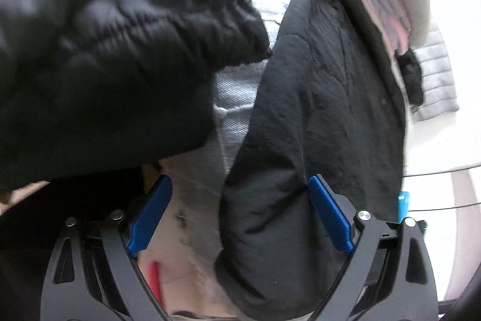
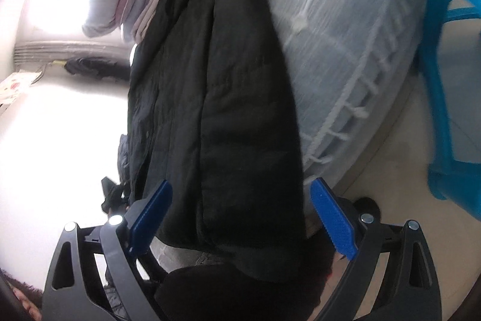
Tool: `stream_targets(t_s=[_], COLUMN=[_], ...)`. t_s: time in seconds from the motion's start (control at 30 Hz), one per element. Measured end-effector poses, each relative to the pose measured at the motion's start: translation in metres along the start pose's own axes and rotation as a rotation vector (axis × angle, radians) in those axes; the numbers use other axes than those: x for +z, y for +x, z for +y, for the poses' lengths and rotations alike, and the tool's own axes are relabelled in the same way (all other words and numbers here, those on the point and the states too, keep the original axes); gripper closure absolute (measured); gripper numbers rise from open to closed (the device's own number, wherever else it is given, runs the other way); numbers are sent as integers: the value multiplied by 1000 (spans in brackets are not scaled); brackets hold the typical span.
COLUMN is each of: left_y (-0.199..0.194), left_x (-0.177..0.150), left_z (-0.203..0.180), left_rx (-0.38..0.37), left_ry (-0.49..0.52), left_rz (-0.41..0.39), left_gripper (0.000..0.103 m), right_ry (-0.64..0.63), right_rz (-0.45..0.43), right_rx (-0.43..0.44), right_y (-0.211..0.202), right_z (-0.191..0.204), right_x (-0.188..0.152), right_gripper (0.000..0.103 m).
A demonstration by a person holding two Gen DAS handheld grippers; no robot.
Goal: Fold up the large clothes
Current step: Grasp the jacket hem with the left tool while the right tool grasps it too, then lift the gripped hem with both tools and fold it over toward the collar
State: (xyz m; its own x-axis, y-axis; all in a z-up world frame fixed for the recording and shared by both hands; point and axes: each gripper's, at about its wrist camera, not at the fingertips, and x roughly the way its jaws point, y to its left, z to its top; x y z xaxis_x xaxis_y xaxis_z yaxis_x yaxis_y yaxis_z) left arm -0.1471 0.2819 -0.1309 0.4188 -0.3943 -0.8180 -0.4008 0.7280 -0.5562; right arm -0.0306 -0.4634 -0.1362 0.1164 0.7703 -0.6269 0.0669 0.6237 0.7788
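The black padded coat (image 2: 216, 98) lies lengthwise on the pale bedcover (image 2: 354, 29), apparently already doubled into a long strip. The step in hand looks like taking its near end for the next fold toward the far end. Both the right gripper (image 2: 240, 218) and left gripper (image 1: 240, 215) stand wide open, straddling the near hem, gripping nothing. Next, each must close on the fabric. A shiny black quilted garment (image 1: 114, 35) hangs at left.

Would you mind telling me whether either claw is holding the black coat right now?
Neither: both the left claw and right claw are open around the black coat.
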Motion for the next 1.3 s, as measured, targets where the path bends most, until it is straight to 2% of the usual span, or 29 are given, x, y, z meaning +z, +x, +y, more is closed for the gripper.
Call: stream_targets(t_s=[0.03,0.2,0.37,0.47,0.5,0.53,0.57,0.6,0.67,0.7,0.8,0.9,0.97,1.0,1.03,1.07,1.1,1.17,1.2,1.27,1.3], left_y=[2,-1,4,7,6,4,3,1,-4,-7,-18,-32,-40,-40,-39,-37,-34,-28,-25,-22,-21], left_x=[-2,-9,-11,-14,-18,-20,-22,-24,-25,-25,-25,-24,-21,-20,-19,-17,-16,-15,-15,-15,-14], left_z=[1,8,18,13,8,5,3,1,-5,-7,-23,-39,-46,-48,-47,-45,-43,-40,-37,-33,-31], left_rx=[-18,-3,-74,-142,-145,-143,-153,-178,-185,-176,-159,-175,-183,-174,-162,-151,-133,-108,-103,-104,-108], left_ry=[-5,-17,-53,-25,0,22,35,31,44,55,94,132,169,178,179,177,174,155,146,135,128], left_rz=[8,-11,16,56,47,42,47,46,44,41,25,4,-4,-4,4,19,36,57,67,74,81], left_gripper=[15,14,12,13,21,31,48,63,78,85,95,97,97,97,97,96,95,89,84,81,78], right_ry=[-1,23,-25,-97,-114,-128,-139,-153,-189,-204,-239,-272,-249,-229,-199,-172,-157,-143,-136,-131,-135], right_rz=[17,64,113,90,67,49,35,13,-26,-41,-79,-115,-86,-68,-36,0,26,57,67,66,64], right_rx=[26,123,230,234,247,247,234,221,218,210,211,278,311,308,268,214,170,109,111,141,150], right_y=[7,34,52,49,45,41,37,32,20,14,-4,-18,-15,-12,-6,1,7,10,8,0,-6], right_z=[-4,-26,-22,-10,-7,-5,-5,-3,2,5,17,31,34,32,29,24,21,17,16,19,22], right_x=[2,3,-8,-17,-20,-22,-24,-27,-34,-37,-43,-46,-39,-35,-32,-29,-29,-31,-34,-35,-36], right_gripper=[13,13,13,14,18,31,47,52,72,74,83,83,83,79,69,54,49,47,46,39,38])
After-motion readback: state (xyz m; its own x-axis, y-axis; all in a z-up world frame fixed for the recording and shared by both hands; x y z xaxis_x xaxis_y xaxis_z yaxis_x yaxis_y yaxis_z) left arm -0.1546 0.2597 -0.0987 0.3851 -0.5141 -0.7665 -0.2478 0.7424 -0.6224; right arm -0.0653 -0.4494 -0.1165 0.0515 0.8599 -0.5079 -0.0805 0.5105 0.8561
